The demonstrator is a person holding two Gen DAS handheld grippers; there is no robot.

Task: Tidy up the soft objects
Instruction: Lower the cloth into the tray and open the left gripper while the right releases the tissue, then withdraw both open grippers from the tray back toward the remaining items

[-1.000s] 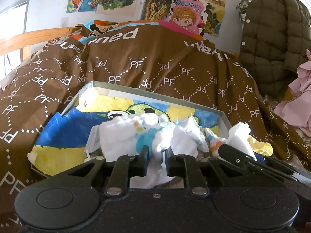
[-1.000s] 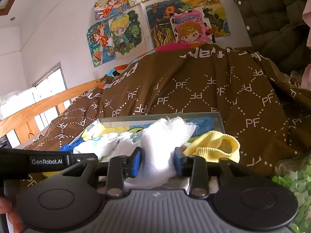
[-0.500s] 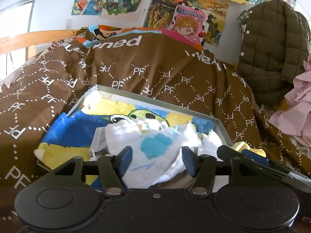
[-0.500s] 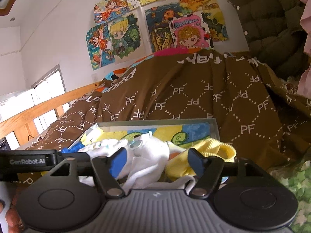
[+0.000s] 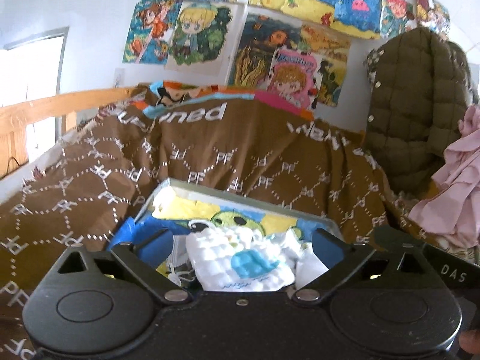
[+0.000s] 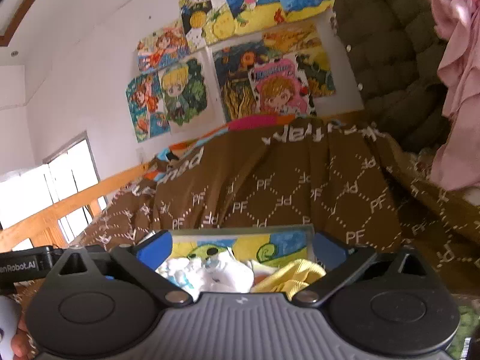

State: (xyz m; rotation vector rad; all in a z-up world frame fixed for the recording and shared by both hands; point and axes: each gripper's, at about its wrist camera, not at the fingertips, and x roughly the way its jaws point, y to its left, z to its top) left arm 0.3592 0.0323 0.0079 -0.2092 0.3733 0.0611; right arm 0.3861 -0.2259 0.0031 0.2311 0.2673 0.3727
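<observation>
A shallow grey box (image 5: 255, 201) with a painted yellow and blue lining lies on the bed. A white cloth with a blue whale print (image 5: 243, 264) rests in it. My left gripper (image 5: 242, 241) hangs just above that cloth, its jaws opening wide, and the pads touch nothing. In the right wrist view the same box (image 6: 240, 230) holds a crumpled white cloth (image 6: 222, 276) and a yellow knit cloth (image 6: 294, 279). My right gripper (image 6: 243, 244) hovers over them, its jaws also opening, with nothing gripped.
A brown quilt with a white PF pattern (image 5: 270, 156) covers the bed around the box. A wooden bed rail (image 5: 60, 105) runs on the left. An olive puffer jacket (image 5: 414, 96) and a pink garment (image 5: 456, 186) hang on the right. Posters (image 5: 264, 51) cover the wall.
Both grippers were shut on white cloths a second ago. They have let go, spread wide and lifted up and back, leaving the cloths lying in the box.
</observation>
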